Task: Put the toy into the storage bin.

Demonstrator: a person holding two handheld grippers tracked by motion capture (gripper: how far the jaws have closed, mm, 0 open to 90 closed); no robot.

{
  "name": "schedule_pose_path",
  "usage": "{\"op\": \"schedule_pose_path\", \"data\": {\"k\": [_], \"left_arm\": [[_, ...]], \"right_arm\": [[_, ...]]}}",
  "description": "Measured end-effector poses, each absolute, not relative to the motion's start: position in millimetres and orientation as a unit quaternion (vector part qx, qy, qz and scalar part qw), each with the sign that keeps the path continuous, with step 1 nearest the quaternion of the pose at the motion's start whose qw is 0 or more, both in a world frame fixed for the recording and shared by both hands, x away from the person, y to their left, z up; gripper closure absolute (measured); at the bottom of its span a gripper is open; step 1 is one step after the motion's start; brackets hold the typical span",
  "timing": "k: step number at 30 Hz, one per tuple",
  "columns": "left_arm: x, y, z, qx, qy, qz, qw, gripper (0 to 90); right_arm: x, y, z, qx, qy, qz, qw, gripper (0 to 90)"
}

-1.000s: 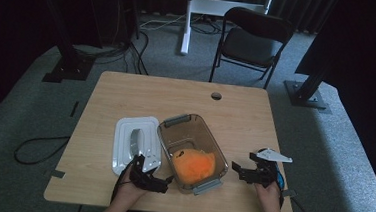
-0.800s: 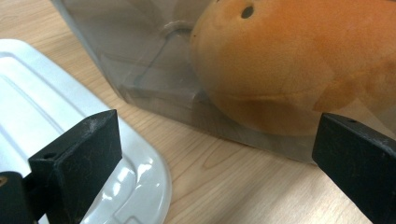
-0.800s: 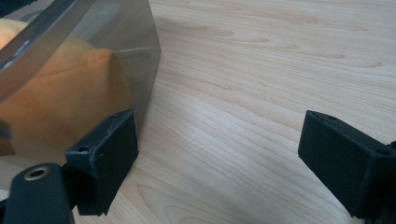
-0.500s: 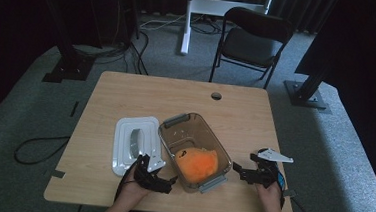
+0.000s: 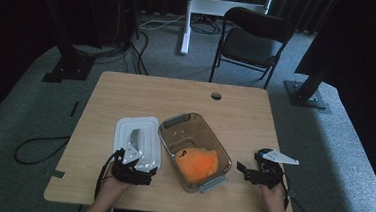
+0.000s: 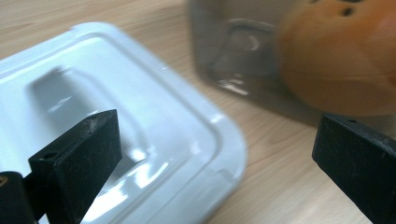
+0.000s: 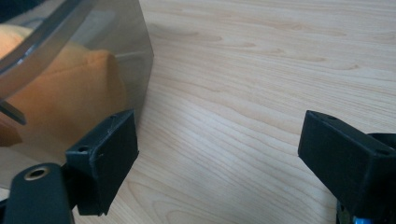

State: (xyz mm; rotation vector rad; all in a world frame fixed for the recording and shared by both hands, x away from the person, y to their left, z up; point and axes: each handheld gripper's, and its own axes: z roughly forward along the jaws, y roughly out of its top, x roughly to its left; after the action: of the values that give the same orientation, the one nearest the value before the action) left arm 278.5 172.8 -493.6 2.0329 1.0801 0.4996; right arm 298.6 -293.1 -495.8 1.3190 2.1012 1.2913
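High view: a clear plastic container (image 5: 194, 149) holding an orange plush toy (image 5: 197, 165) sits mid-table beside its white lid (image 5: 137, 141); no writing is legible. Left gripper view: the left gripper (image 6: 215, 163) spreads wide above the lid's corner, clasping nothing; right gripper view: the right gripper (image 7: 217, 161) gapes wide beside the container wall, empty.

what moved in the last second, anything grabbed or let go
The left gripper slid left, away from the clear container, and now sits at the near edge of the white lid with its jaws open. Nothing was grabbed or released. The right gripper stayed open beside the container; the lid, the container and the orange toy inside it kept their places.
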Motion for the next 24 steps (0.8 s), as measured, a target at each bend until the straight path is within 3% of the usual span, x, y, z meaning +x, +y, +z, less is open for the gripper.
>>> {"op": "schedule_pose_path", "data": {"k": [24], "left_arm": [[283.9, 274.6, -507.2, 0.723, 0.538, 0.251, 0.353, 2.0]], "right_arm": [[297.1, -327.9, -497.2, 0.516, 0.722, 0.414, 0.202, 11.2]]}}
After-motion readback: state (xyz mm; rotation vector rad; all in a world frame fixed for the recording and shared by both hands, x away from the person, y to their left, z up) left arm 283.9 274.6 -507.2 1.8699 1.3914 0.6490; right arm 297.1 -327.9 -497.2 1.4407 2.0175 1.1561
